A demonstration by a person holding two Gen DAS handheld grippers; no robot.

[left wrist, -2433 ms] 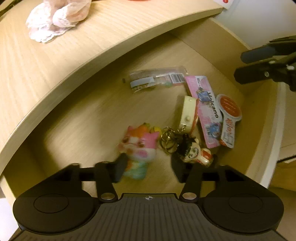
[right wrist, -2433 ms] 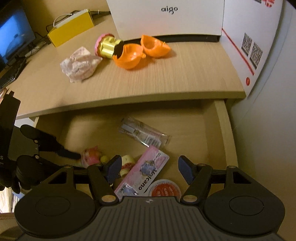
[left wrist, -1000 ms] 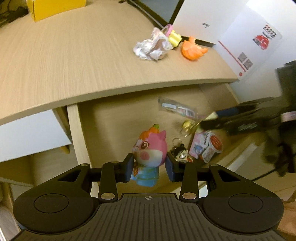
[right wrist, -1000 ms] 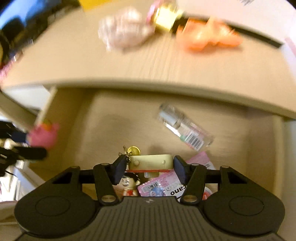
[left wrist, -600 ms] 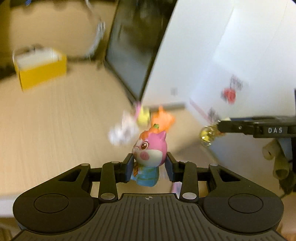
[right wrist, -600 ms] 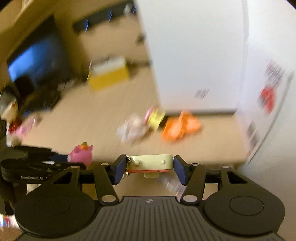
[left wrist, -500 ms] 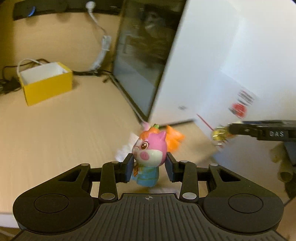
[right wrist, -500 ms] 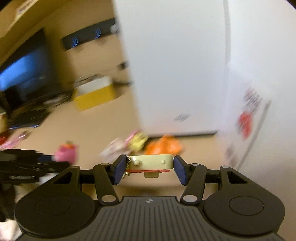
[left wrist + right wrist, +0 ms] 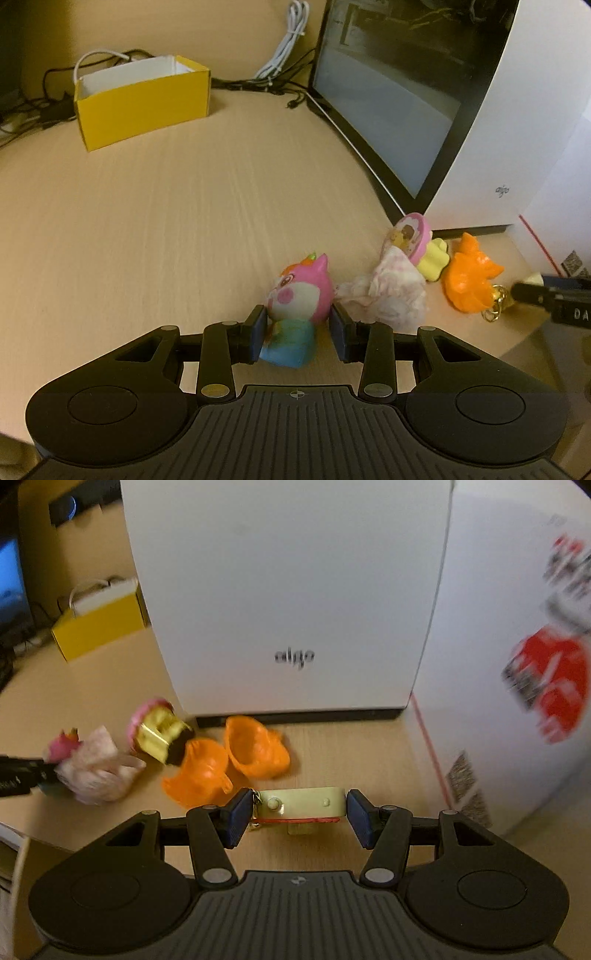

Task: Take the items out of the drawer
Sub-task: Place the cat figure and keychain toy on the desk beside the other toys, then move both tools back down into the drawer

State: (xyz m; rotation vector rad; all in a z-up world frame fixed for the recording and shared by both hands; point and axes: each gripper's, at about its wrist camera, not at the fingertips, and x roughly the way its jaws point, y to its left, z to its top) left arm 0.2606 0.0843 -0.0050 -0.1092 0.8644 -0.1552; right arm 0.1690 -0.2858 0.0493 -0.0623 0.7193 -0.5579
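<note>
A pink squishy animal toy [image 9: 299, 295] with a blue body leans to the left on the wooden desk top [image 9: 147, 221], between the pads of my left gripper [image 9: 298, 334]. Its jaws are opening and the pads look slack on the toy. My right gripper [image 9: 299, 814] is shut on a cream keychain case [image 9: 301, 803] with a red edge, low over the desk in front of the orange shells [image 9: 255, 751]. The case's gold ring [image 9: 496, 299] dangles at the right edge of the left wrist view. The drawer is out of sight.
A crumpled pink-white wrapper [image 9: 388, 295] and a pink-and-yellow toy [image 9: 413, 236] lie right of the squishy toy. A white aigo case [image 9: 288, 590] with a dark glass side [image 9: 399, 85] stands behind. A yellow box [image 9: 142, 99] and cables sit far left.
Both grippers rose from the drawer with their items and came over the desk top. The pink toy, upright in the left jaws before, now tilts left on the desk.
</note>
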